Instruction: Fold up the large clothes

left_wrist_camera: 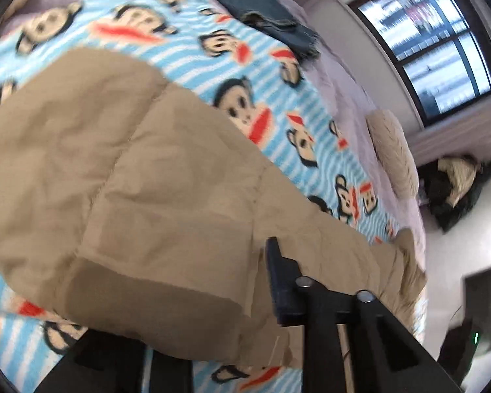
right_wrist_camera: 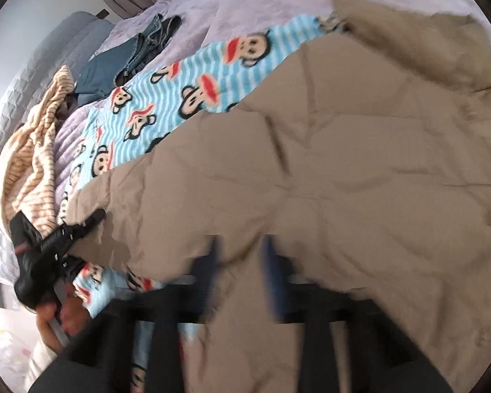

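Note:
A large tan quilted jacket (left_wrist_camera: 140, 163) lies spread on a blue striped monkey-print blanket (left_wrist_camera: 186, 32) on the bed; it also shows in the right wrist view (right_wrist_camera: 343, 170). My left gripper (left_wrist_camera: 193, 294) is shut on the jacket's edge: one finger (left_wrist_camera: 278, 281) shows, the other is under the cloth. It also shows at the left of the right wrist view (right_wrist_camera: 91, 222), pinching the jacket's corner. My right gripper (right_wrist_camera: 242, 262) is blurred, its fingers (right_wrist_camera: 212, 262) a little apart over the jacket's near edge with cloth between them.
Folded blue jeans (right_wrist_camera: 131, 55) and a striped beige cloth (right_wrist_camera: 36, 150) lie on the lilac bedcover (right_wrist_camera: 212, 3) beyond the blanket (right_wrist_camera: 180, 88). A cream pillow (left_wrist_camera: 392, 150) sits near the bed edge. A window (left_wrist_camera: 435, 39) and dark bags (left_wrist_camera: 455, 190) are at the right.

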{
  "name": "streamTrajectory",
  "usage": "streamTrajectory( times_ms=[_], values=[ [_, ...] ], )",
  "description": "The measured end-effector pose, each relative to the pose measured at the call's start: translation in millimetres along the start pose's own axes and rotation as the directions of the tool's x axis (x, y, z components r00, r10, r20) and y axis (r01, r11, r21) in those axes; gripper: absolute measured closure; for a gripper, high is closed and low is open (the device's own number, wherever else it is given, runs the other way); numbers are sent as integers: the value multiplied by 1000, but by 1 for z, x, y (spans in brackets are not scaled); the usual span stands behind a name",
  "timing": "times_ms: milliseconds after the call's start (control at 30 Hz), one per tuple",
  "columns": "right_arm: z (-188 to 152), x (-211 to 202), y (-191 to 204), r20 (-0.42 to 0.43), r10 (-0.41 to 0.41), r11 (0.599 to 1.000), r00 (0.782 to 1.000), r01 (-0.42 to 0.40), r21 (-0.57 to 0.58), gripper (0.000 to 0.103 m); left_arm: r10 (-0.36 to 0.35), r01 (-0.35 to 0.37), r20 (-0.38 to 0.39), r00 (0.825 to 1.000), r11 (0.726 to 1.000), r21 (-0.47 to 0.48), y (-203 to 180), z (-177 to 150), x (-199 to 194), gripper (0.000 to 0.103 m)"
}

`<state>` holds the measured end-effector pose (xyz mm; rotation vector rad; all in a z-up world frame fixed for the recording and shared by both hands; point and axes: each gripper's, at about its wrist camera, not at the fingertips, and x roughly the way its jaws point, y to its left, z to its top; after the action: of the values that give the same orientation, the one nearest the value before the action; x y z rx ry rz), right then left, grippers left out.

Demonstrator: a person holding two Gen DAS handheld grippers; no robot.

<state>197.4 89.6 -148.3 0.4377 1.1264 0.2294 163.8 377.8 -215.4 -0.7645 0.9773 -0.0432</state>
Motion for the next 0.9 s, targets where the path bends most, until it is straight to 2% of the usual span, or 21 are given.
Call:
streamTrajectory(
  times_ms=[100, 300, 467, 533, 633, 667, 700, 833, 900],
  values=[
    [2, 20, 4, -1, 41, 999, 999, -41, -3, 90, 1, -4, 31, 1000, 995, 96, -19, 1, -18, 79],
    [-4, 66, 1, -55, 49, 999, 997, -48, 19, 90, -74, 55, 66, 995, 967, 250, -78, 1, -52, 79],
    [-1, 66, -4, -87, 94, 995, 992, -92, 26, 91, -167, 138, 41, 985, 908, 396, -160, -18, -56, 79],
    [0, 57, -10, -98, 134, 991, 986, -130, 43, 91, -201, 175, 16, 980, 888, 426, -188, -28, -53, 79],
    [-5, 19, -30, -72, 199, 979, 977, -195, 66, 91, -236, 215, -22, 971, 838, 502, -240, -51, -41, 79],
    [-8, 3, -40, -51, 196, 980, 979, -193, 55, 91, -237, 220, -42, 971, 808, 547, -263, -65, -34, 79],
    [-11, -11, -49, -32, 181, 983, 983, -180, 45, 91, -237, 226, -57, 970, 788, 573, -277, -75, -29, 79],
    [-29, -79, -116, 60, 67, 995, 996, -72, 69, 91, -219, 264, -154, 964, 674, 690, -342, -139, 6, 79],
    [-40, -110, -161, 86, -9, 991, 996, -3, 136, 91, -176, 244, -171, 969, 638, 730, -363, -172, 28, 79]
  ],
)
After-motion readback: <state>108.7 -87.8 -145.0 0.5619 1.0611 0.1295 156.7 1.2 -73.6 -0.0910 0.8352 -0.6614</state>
